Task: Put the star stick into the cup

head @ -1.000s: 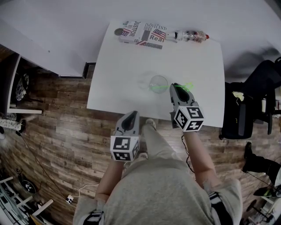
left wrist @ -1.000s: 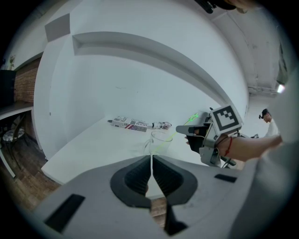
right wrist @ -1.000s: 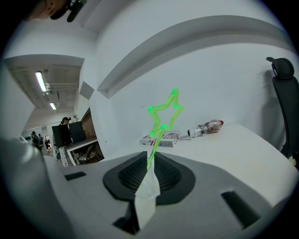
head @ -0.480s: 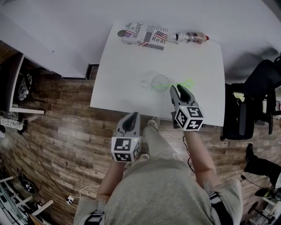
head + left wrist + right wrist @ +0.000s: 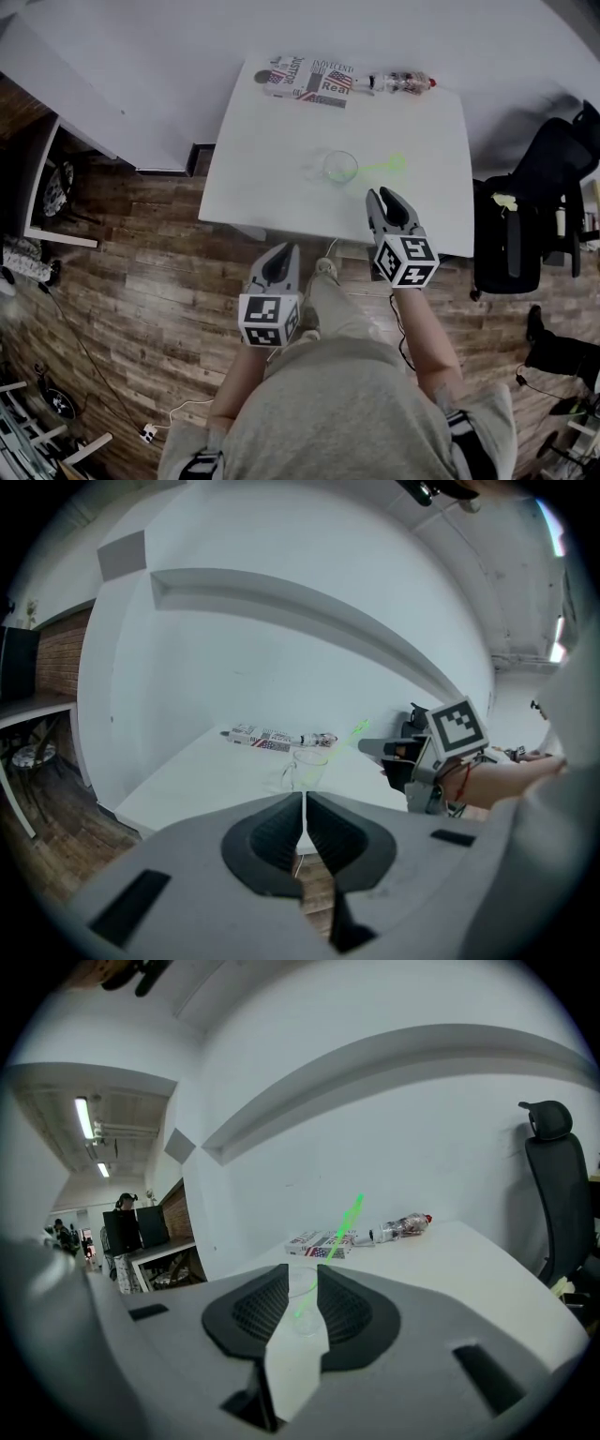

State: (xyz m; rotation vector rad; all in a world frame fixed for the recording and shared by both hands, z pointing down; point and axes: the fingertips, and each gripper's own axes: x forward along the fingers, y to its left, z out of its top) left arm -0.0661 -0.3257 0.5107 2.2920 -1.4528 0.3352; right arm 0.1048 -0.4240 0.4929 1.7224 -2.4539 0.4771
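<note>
A clear cup (image 5: 340,166) stands mid-table on the white table (image 5: 258,169). The green star stick (image 5: 382,167) leans in it, its star end pointing right over the rim. My right gripper (image 5: 391,199) hangs a little nearer than the cup and to its right, apart from the stick. Its jaws are closing from wide with nothing between them. In the right gripper view the cup (image 5: 302,1309) and the stick (image 5: 342,1227) show beyond the jaws. My left gripper (image 5: 278,262) is shut and empty, off the table's near edge.
A flag-print box (image 5: 309,79) and a plastic bottle (image 5: 398,82) lie along the table's far edge. A black office chair (image 5: 534,187) stands right of the table. Wood floor lies below my left gripper.
My right gripper has let go of the star stick and drawn back toward me. The stick now leans in the cup. The left gripper has stayed still.
</note>
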